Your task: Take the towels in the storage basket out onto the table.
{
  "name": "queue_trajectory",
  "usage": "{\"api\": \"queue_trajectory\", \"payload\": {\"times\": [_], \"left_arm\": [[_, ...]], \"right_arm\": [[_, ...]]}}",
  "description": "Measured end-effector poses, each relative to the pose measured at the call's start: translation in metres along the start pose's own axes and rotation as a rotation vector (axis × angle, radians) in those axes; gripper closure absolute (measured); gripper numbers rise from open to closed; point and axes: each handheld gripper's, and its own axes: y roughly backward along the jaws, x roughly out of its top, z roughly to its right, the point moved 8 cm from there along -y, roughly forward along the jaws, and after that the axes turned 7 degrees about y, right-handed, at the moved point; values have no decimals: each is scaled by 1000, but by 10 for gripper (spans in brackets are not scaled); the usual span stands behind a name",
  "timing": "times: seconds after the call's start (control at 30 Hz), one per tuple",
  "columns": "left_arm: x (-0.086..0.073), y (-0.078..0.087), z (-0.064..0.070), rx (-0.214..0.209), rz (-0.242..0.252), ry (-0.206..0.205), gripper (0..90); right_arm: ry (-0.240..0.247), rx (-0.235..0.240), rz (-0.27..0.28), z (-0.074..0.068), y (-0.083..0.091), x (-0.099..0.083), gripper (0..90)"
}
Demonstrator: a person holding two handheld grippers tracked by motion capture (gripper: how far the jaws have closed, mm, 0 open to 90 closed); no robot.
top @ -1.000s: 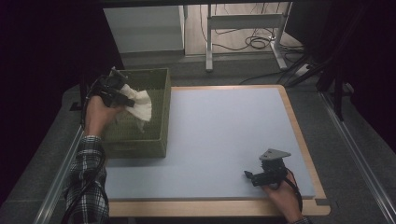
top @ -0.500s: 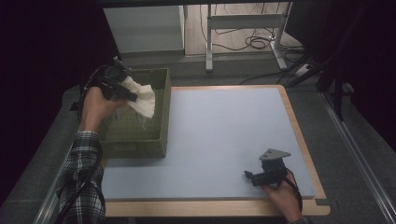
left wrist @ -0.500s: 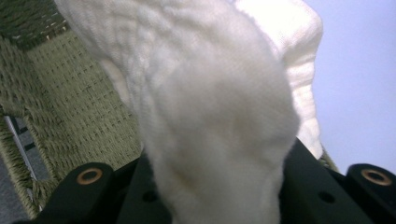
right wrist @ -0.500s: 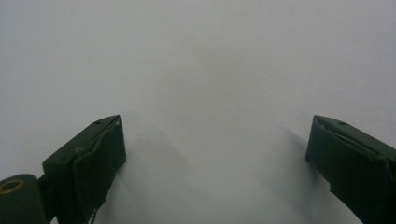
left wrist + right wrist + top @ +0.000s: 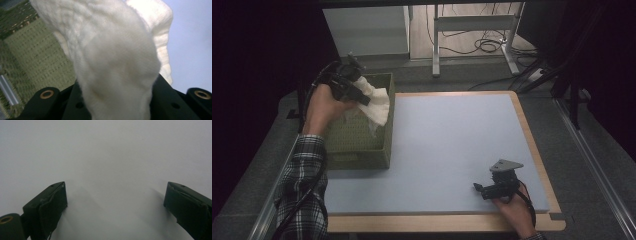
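Left hand-held gripper clamped tight on a white cloth. Cloth up in the air, over the far right part of the green basket, hanging past the basket's right rim. Basket at the left edge of the counter, toward the far left corner. In the left gripper view, cloth big and fluffy, squeezed between the two black jaws, with the dotted basket floor behind it and the blue counter top off to the side.

Right hand-held gripper low at the near right corner of the counter, jaws wide apart, nothing between them. In the right gripper view, just bare counter ahead of the open hand-held gripper.

Probably the start of the job: cloth picked up, most likely on its way out of the basket, not yet on the counter. Cannot tell for sure whether going out or going in. Left to do, most likely: cloth carried over the rim, put down on the blue top, maybe with help from the waiting right hand-held gripper.
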Motion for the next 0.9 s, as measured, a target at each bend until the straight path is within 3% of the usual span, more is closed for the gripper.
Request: {"api": "queue_trajectory", "payload": {"times": [0.2,0.53,0.9], "left_arm": [[10,-1,19,-12,-10,-47,742],[27,-5,48,-37,-3,-91,739],[41,-29,81,-72,-25,-146,735]], "right_arm": [[-1,0,0,0,0,0,50],[0,1,0,0,0,0,50],[-1,1,1,0,0,0,50]]}}
